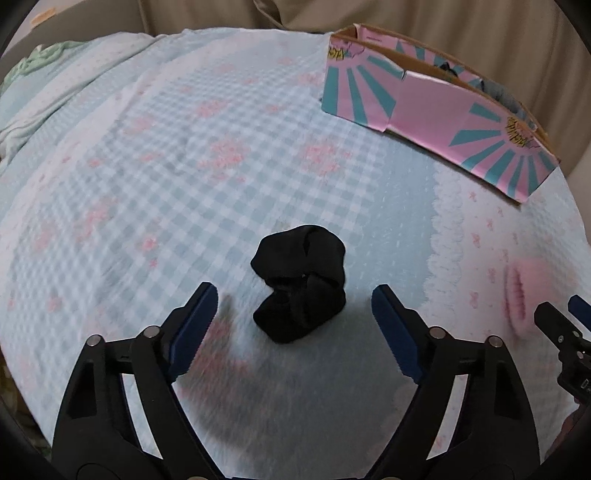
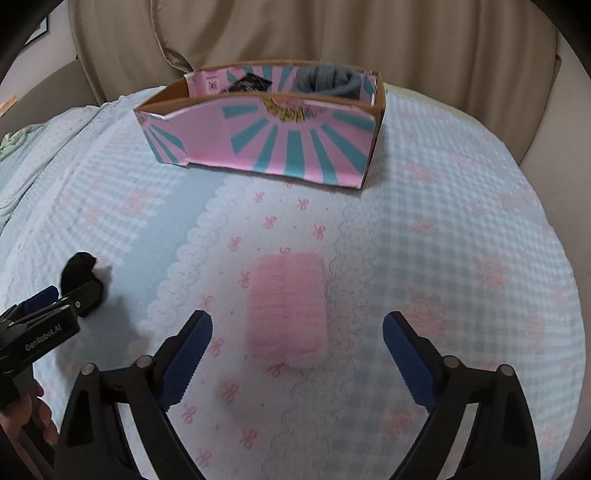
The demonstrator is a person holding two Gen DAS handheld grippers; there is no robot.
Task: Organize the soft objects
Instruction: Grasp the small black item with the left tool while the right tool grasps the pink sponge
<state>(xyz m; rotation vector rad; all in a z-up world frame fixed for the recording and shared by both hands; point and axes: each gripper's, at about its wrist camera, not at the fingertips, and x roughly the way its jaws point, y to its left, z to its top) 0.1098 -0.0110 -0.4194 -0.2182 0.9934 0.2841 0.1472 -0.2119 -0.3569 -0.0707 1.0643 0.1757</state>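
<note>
A black rolled sock (image 1: pixel 301 282) lies on the blue checked bedspread (image 1: pixel 184 166), just ahead of my open, empty left gripper (image 1: pixel 293 299); it also shows in the right wrist view (image 2: pixel 83 275). A pink fluffy folded sock (image 2: pixel 288 310) lies just ahead of my open, empty right gripper (image 2: pixel 297 326), and appears blurred at the right in the left wrist view (image 1: pixel 522 291). A pink and teal cardboard box (image 2: pixel 273 140) stands at the far side and holds a grey soft item (image 2: pixel 328 83) and a dark one (image 2: pixel 247 85). The box also shows in the left wrist view (image 1: pixel 436 110).
A beige curtain (image 2: pixel 332 33) hangs behind the bed. A green cloth (image 1: pixel 40 59) lies at the far left edge. The left gripper's body (image 2: pixel 40 321) shows at the left of the right wrist view.
</note>
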